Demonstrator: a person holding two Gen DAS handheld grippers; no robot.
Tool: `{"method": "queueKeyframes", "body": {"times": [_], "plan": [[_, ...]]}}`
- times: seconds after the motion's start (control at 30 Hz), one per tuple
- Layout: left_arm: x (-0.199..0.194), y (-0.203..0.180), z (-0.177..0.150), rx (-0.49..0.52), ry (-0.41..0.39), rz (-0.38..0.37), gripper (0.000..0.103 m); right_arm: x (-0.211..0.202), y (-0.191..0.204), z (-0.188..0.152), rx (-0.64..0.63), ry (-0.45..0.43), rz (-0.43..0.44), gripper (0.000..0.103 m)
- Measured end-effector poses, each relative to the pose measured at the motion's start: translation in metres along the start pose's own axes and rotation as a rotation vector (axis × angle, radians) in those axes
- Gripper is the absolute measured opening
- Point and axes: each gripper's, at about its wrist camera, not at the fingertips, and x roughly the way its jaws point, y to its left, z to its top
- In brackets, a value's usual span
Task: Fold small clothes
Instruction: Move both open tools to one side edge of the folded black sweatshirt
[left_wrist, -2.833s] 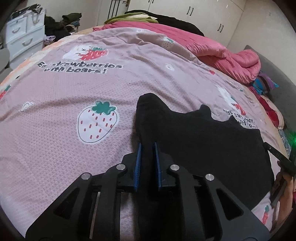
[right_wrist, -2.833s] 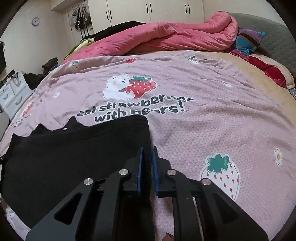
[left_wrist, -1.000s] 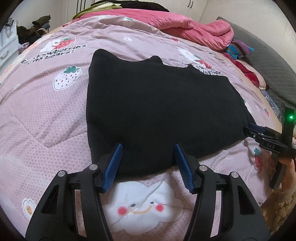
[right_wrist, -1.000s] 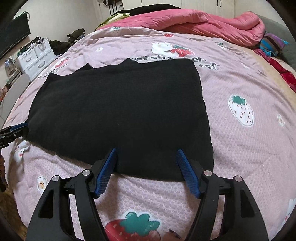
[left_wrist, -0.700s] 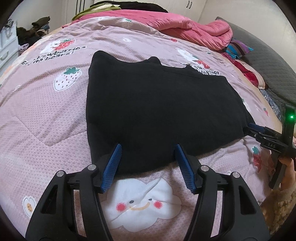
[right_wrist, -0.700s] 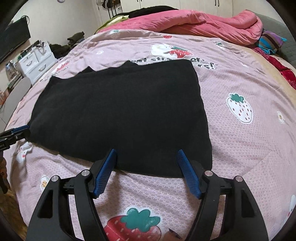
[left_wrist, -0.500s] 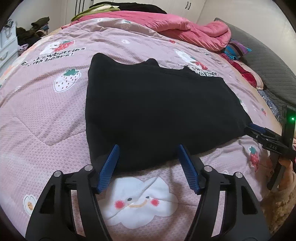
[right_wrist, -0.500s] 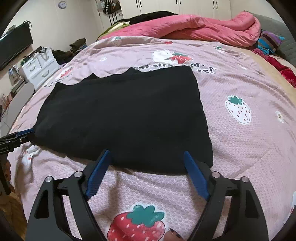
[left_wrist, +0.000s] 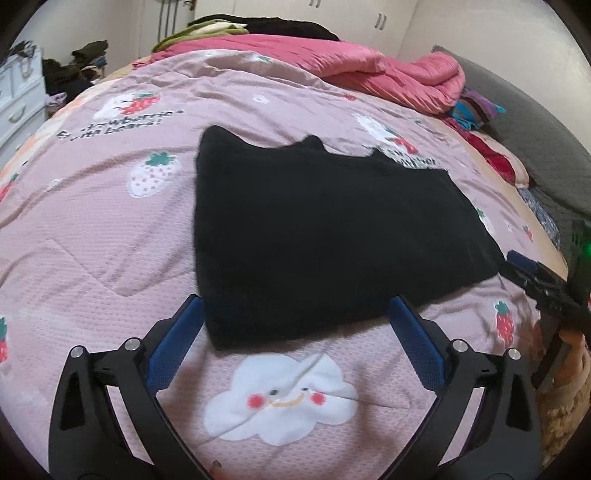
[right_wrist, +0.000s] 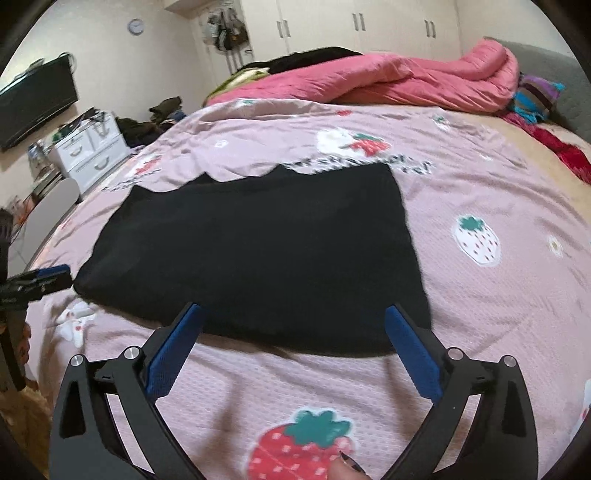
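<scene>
A black garment (left_wrist: 325, 232) lies flat on the pink strawberry-print bedspread (left_wrist: 96, 236); it also shows in the right wrist view (right_wrist: 266, 254). My left gripper (left_wrist: 295, 321) is open wide and empty, just short of the garment's near left corner. My right gripper (right_wrist: 295, 325) is open wide and empty, over the garment's near edge toward its right corner. Each gripper shows at the edge of the other's view: the right one (left_wrist: 535, 277) and the left one (right_wrist: 37, 282).
A bunched pink quilt (right_wrist: 406, 81) and dark clothes lie at the far side of the bed. Striped pillows (right_wrist: 535, 96) and a grey headboard (left_wrist: 535, 147) are at the right. White drawers (right_wrist: 88, 151) and a wall television (right_wrist: 33, 103) stand left of the bed.
Both grippers let go of the garment's far corners, drew back to its near edge and opened wide. In the last second both opened a little wider and backed off slightly.
</scene>
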Motion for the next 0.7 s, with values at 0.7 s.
{"method": "queueKeyframes", "body": {"times": [0.7], "plan": [[0.003, 0.062, 0.028, -0.154, -0.038, 0.143, 0.094, 0.037, 0.148, 0.011, -0.261, -0.007, 0.143, 0.098]]}}
